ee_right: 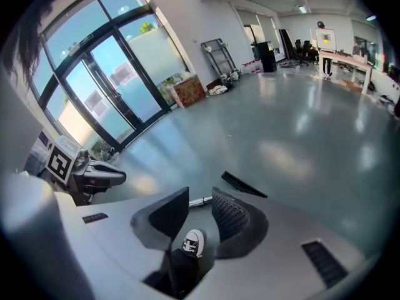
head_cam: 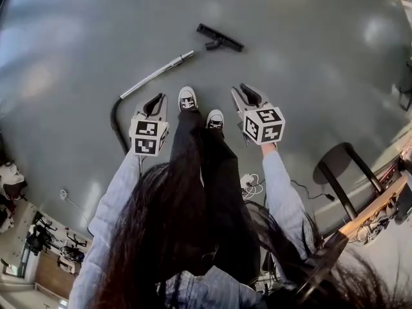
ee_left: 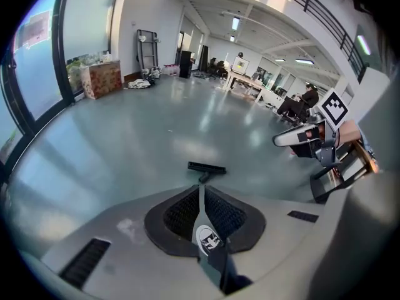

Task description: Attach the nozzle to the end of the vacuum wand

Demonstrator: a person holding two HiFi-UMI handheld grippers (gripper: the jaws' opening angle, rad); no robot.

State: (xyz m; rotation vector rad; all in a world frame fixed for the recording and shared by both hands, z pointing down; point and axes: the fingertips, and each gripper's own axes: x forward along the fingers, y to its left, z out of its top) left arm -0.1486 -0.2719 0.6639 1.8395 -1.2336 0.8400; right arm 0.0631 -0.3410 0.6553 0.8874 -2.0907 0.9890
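Head view: steeply down from above onto floor (head_cam: 309,50). Both gripper views: along own jaws, slanting down across that floor. All three share the nozzle (head_cam: 220,38), none close.

A large open-plan office: polished grey floor (ee_left: 156,124), desks (ee_left: 247,83) at one o'clock, glass doors (ee_right: 106,99) at ten o'clock, ceiling strip lights (ee_left: 235,22).

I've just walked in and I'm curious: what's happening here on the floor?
A person stands with a gripper in each hand, both empty: the left gripper is shut, the right gripper open. On the grey floor ahead lie the vacuum wand and, apart from its end, the black nozzle. They are not yet joined.
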